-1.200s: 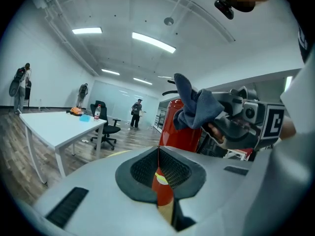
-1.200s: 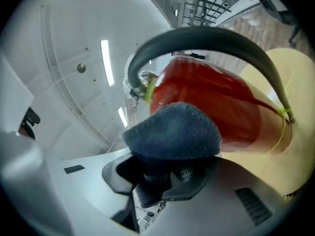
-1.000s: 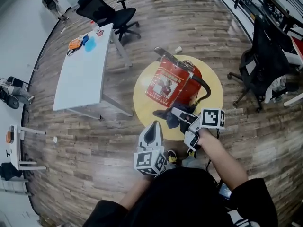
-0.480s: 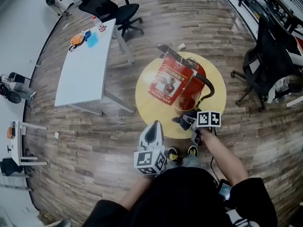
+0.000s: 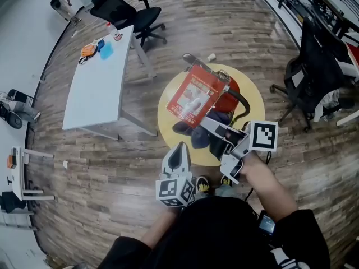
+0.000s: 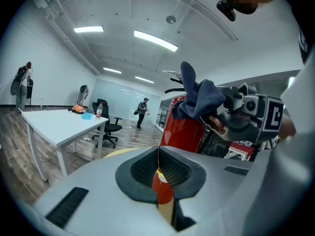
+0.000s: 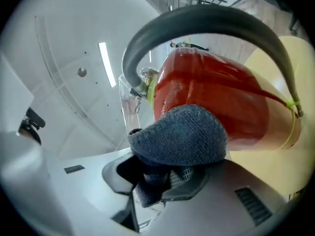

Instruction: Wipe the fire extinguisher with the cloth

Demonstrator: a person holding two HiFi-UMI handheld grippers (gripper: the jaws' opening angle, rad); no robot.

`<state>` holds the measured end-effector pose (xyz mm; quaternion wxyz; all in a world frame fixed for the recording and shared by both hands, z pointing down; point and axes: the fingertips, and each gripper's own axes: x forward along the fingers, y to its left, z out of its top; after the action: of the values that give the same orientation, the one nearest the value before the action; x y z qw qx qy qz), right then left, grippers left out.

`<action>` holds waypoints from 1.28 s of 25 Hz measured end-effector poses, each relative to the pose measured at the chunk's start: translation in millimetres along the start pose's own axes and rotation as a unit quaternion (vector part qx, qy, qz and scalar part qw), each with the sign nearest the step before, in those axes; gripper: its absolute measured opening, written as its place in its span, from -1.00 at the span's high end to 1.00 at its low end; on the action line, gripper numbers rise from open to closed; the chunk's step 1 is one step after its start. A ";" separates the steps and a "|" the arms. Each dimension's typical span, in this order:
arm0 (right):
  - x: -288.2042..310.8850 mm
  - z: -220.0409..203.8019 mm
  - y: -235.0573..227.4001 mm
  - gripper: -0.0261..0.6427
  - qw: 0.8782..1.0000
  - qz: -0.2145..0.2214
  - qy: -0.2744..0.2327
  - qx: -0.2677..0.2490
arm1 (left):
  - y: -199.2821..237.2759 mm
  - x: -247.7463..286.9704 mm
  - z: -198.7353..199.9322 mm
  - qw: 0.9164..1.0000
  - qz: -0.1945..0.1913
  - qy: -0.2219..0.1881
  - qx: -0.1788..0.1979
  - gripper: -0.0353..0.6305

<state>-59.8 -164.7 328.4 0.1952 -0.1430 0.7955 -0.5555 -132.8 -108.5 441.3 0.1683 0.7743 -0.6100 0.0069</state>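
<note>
Right claw (image 7: 166, 177) clamps the blue cloth (image 7: 181, 134) against the red fire extinguisher (image 5: 225, 97) at its 5 o'clock. It stands on the round yellow tabletop (image 5: 168, 114). Left claw (image 6: 159, 180) is closed and empty at 7 o'clock. Wiping looks underway, with the far side likely left.

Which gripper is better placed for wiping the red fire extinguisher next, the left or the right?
The right gripper: its jaws are shut on the dark blue cloth, close to the red fire extinguisher. The left gripper is shut, holds nothing and sits farther back.
</note>
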 end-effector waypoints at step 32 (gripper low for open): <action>-109.8 55.2 -89.6 0.58 0.490 -0.335 0.310 -0.743 | -33.7 32.3 -12.5 0.998 -0.045 0.032 0.012 0.82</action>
<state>64.0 -192.3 412.3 -0.4435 -0.3094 0.8148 0.2091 -90.2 -128.8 451.6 0.1782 0.8021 -0.5690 0.0319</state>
